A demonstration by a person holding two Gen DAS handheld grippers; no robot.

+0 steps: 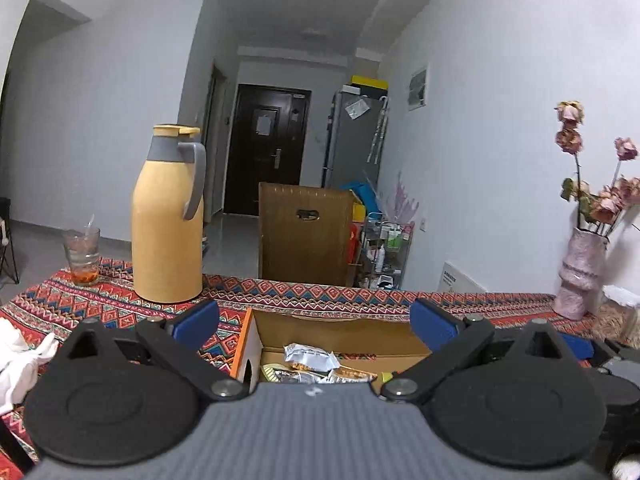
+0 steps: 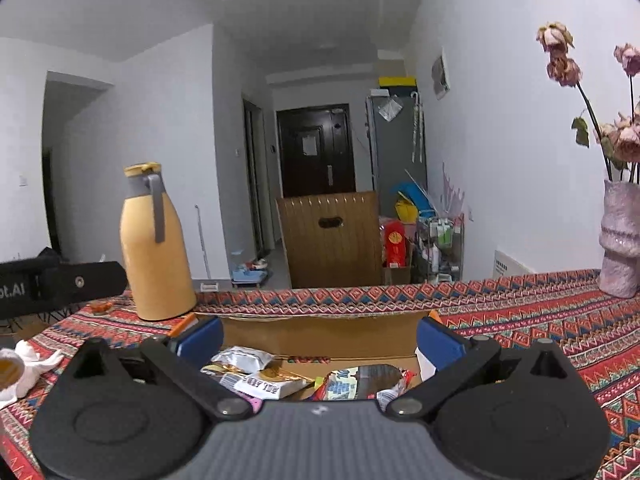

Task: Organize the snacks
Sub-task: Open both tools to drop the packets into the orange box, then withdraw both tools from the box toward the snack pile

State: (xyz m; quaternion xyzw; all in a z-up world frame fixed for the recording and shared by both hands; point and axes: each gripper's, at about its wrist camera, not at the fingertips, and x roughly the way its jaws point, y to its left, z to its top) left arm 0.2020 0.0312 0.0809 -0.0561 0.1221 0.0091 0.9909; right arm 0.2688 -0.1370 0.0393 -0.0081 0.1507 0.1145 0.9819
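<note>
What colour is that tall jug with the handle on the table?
The tall jug is pale yellow with a grey collar and handle, clearest in the left wrist view.

My left tool [image 1: 314,322] and right tool [image 2: 320,334] look alike: blue finger pads, black link arms with silver pivot screws, round black housings, ribbed grey body; possibly white lettering.

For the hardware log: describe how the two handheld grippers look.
Left gripper and right gripper look alike: blue ribbed pads on the fingers, black linkage arms with silver pivot pins, round black discs, grey ribbed body. The right view shows white lettering on the left gripper's black side.
</note>
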